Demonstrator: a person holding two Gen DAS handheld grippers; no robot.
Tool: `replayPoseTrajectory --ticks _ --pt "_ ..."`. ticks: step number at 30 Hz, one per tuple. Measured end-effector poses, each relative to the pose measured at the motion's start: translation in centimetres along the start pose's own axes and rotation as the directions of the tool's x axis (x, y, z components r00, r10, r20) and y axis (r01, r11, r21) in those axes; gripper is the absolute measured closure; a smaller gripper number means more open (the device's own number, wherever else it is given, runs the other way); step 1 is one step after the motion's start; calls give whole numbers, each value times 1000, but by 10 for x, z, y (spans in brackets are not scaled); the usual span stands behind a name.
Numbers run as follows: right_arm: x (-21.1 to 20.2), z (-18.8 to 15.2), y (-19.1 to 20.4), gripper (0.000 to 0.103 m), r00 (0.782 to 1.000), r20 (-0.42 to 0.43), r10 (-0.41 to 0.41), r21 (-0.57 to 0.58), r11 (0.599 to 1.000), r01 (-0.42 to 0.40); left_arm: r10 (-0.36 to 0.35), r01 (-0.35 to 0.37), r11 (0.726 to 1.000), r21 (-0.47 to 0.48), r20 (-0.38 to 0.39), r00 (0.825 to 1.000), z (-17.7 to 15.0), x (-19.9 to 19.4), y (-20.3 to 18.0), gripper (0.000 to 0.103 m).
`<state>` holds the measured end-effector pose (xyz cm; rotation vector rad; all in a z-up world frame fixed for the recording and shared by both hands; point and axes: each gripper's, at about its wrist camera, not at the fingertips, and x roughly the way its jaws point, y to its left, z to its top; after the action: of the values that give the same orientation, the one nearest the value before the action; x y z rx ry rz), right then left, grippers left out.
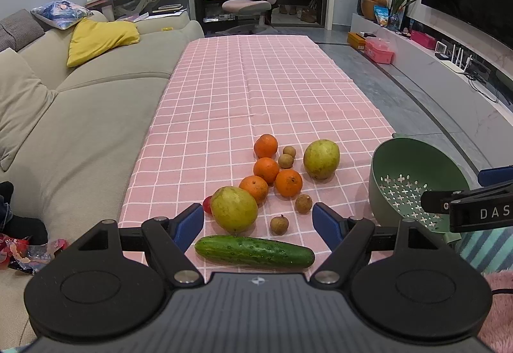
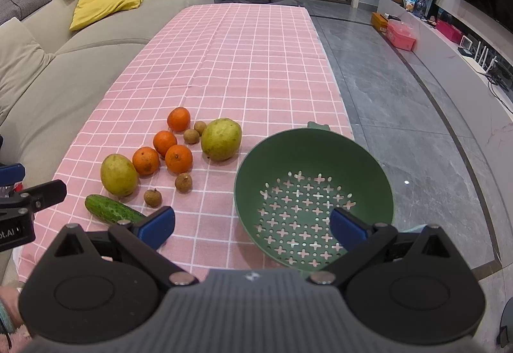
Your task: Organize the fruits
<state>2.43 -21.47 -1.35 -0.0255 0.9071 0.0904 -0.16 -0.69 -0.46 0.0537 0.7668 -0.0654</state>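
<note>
My left tongs (image 1: 258,223) hang spread wide above the near edge of the pink checked tablecloth (image 1: 256,90), gripping nothing; between their blue pads (image 1: 189,223) lie the cucumber (image 1: 254,251), crosswise and closest to me, and just beyond it a yellow-green pear (image 1: 234,209). My right tongs (image 2: 253,226) are likewise spread and empty, one pad over the cloth, the other over the green colander (image 2: 312,192), which sits at the cloth's right edge, well apart from the fruit and holding nothing. Four oranges (image 2: 179,158) cluster in the middle of the pile, several touching; a second pear (image 2: 221,139) lies to their right; small brown longans (image 2: 183,182) are scattered among them, two near the cucumber, two beside the far pear; something small and red (image 1: 207,204) peeks from behind the near pear. A grey sofa (image 1: 80,115) runs along the left.
</note>
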Motion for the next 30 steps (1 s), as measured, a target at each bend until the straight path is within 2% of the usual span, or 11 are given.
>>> replayPoseTrajectory --ticks 16,19,24,30 --pt "7 1 3 4 1000 -20 2 -12 1000 -2 -21 21 1000 -22 3 1000 4 3 0 12" --pt "10 3 4 4 999 -2 34 -29 999 -34 -25 26 999 -41 5 1000 8 6 3 13" --pt "13 7 8 4 992 85 98 -93 992 -90 -35 35 995 -94 -5 999 15 15 13 13" --pt "31 30 20 4 979 102 174 -117 980 -161 -6 -1 995 -97 -69 998 22 38 22 26"
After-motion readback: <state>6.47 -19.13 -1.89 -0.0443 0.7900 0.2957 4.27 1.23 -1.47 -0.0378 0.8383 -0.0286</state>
